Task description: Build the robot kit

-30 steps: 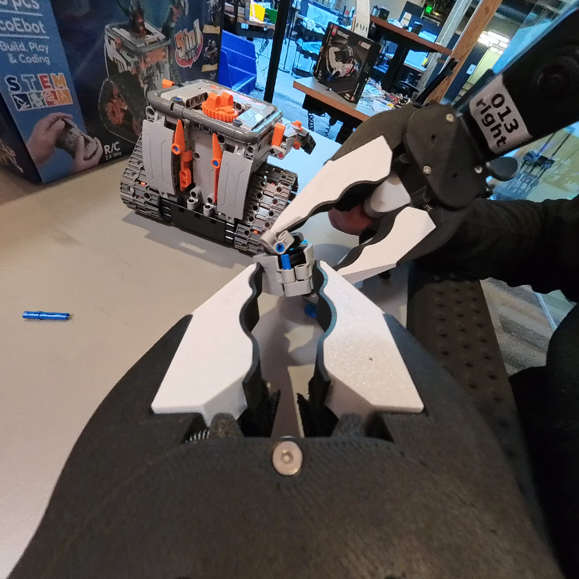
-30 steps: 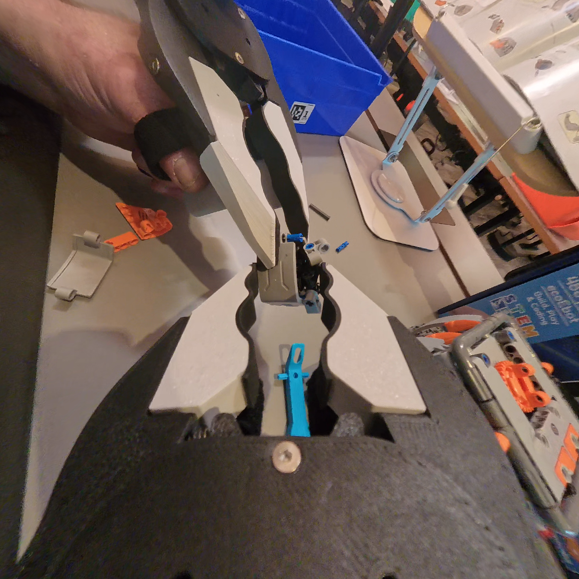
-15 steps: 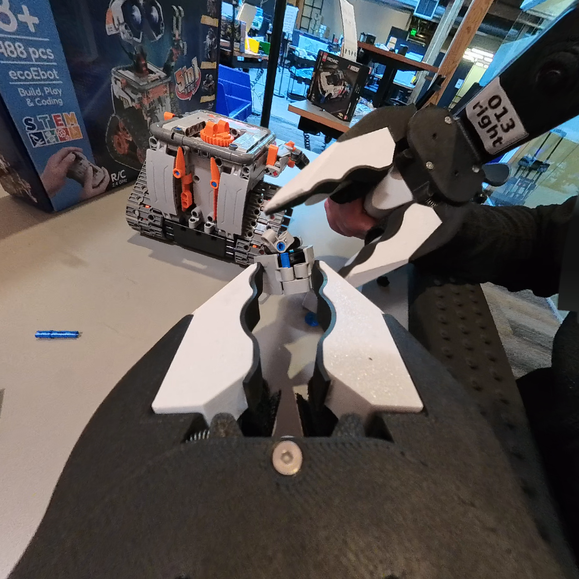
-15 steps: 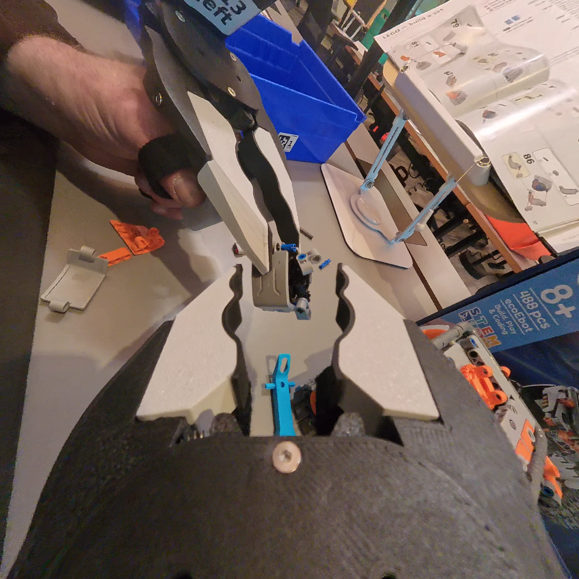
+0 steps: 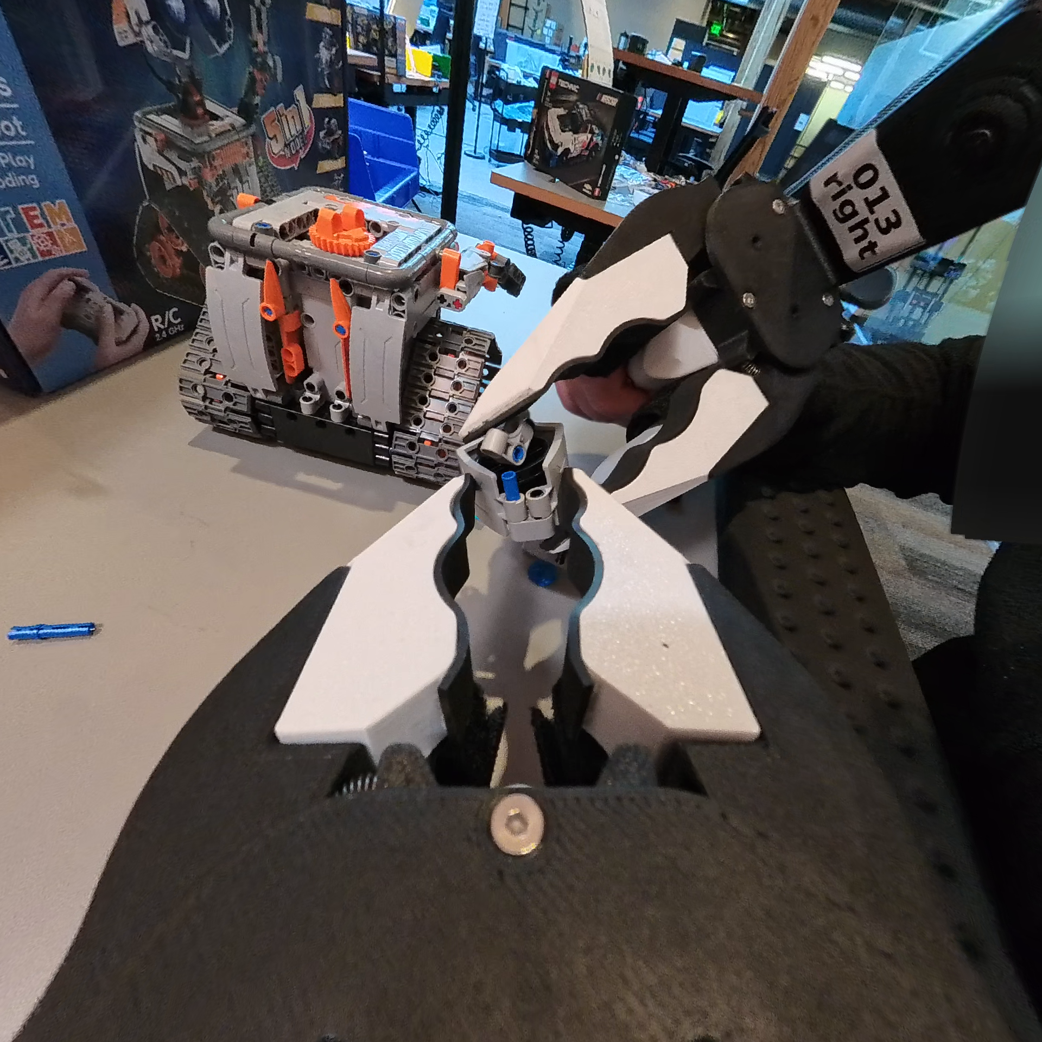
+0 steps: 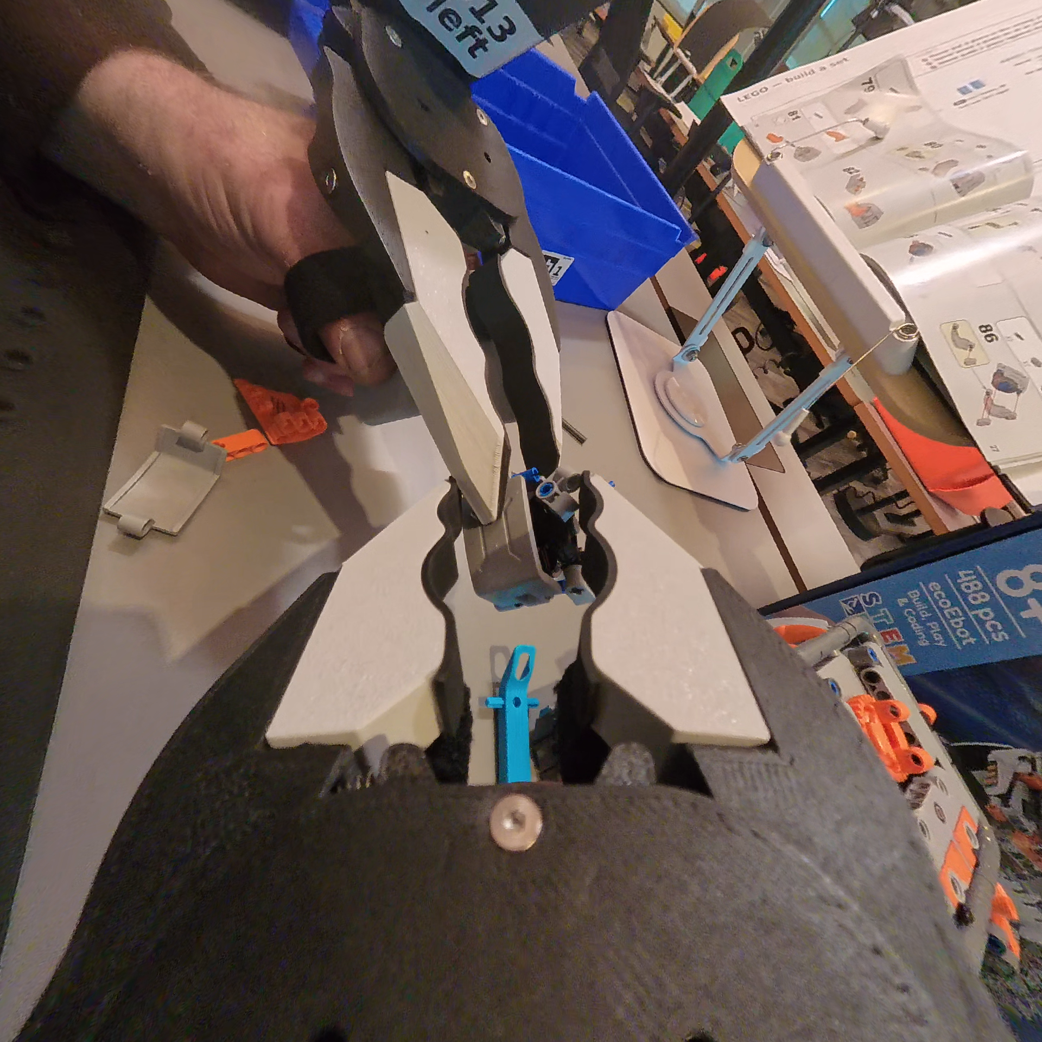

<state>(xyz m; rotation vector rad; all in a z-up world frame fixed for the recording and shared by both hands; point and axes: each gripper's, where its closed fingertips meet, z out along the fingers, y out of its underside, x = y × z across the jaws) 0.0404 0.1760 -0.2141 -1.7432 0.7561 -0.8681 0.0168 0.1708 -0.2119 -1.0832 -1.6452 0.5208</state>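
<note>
A small grey brick assembly (image 5: 521,485) with blue pins is held above the table between the fingertips of my left gripper (image 5: 519,485). My right gripper (image 5: 535,457) reaches in from the upper right. Its upper finger (image 5: 569,332) rests on top of the assembly and its lower finger (image 5: 693,445) passes beneath it. In the right wrist view my right gripper (image 6: 519,502) closes around the assembly (image 6: 502,564), while my left gripper (image 6: 516,479) comes down from above, shut on it. A hand (image 6: 214,186) holds the left gripper.
A grey and orange tracked robot model (image 5: 338,327) stands behind, before a blue toy box (image 5: 51,225). A blue pin (image 5: 51,630) and a blue round piece (image 5: 542,574) lie on the table. A light-blue part (image 6: 513,716), grey panel (image 6: 163,485), orange pieces (image 6: 282,414), blue bin (image 6: 586,197) and booklet stand (image 6: 676,417) surround. Only a small space, under 4 cm, lies between the two pairs of fingers. The blue round piece (image 5: 542,574) is about equally far from each gripper, around 9 cm.
Half a second ago my right gripper was open wider and drawn back from the assembly. It has closed in around it again. The left gripper has tilted the assembly a little.
</note>
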